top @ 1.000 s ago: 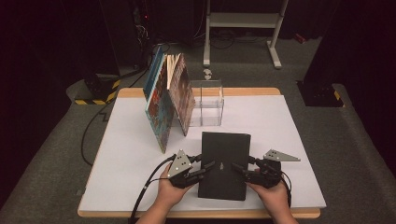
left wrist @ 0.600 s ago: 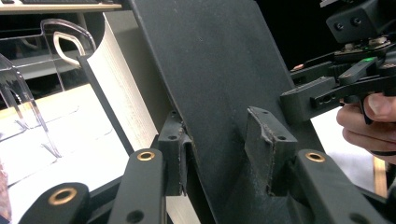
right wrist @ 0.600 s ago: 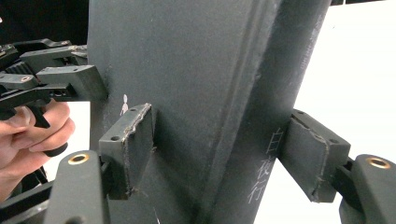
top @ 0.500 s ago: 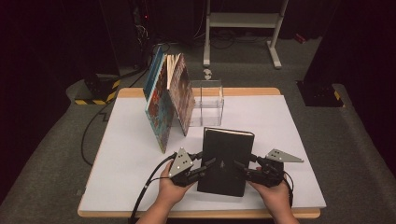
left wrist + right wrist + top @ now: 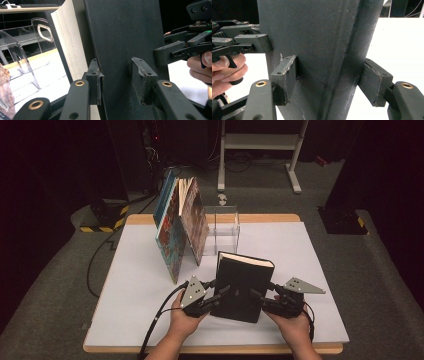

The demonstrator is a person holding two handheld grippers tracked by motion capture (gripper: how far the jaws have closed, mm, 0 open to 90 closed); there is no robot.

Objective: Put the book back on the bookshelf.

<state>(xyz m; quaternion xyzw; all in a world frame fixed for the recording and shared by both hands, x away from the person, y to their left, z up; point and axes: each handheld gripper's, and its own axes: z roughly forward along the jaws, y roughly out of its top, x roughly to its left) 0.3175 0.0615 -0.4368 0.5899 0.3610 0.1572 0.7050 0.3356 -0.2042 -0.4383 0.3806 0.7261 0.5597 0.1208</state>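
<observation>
A thick black book (image 5: 245, 280) stands nearly upright on its near edge on the white table (image 5: 310, 250), pale page block on top. My left gripper (image 5: 222, 292) holds its left lower side and my right gripper (image 5: 257, 296) its right lower side. In the left gripper view the book (image 5: 125, 37) sits between the left gripper's (image 5: 117, 82) pads (image 5: 141, 82), which press on it. In the right gripper view the right gripper (image 5: 329, 80) clamps the book (image 5: 317, 37) around its spine. Both pairs of jaws have just been closing on the book.
Several picture books (image 5: 180, 225) lean together at the back left of the table. A clear plastic book stand (image 5: 222, 227) sits just behind the black book, also close by in the left gripper view (image 5: 25, 57). A white metal frame (image 5: 260, 145) stands on the floor beyond.
The black book lay flat on the table a second ago; now its far edge has swung up and it stands almost upright between both grippers. The hands have hardly shifted.
</observation>
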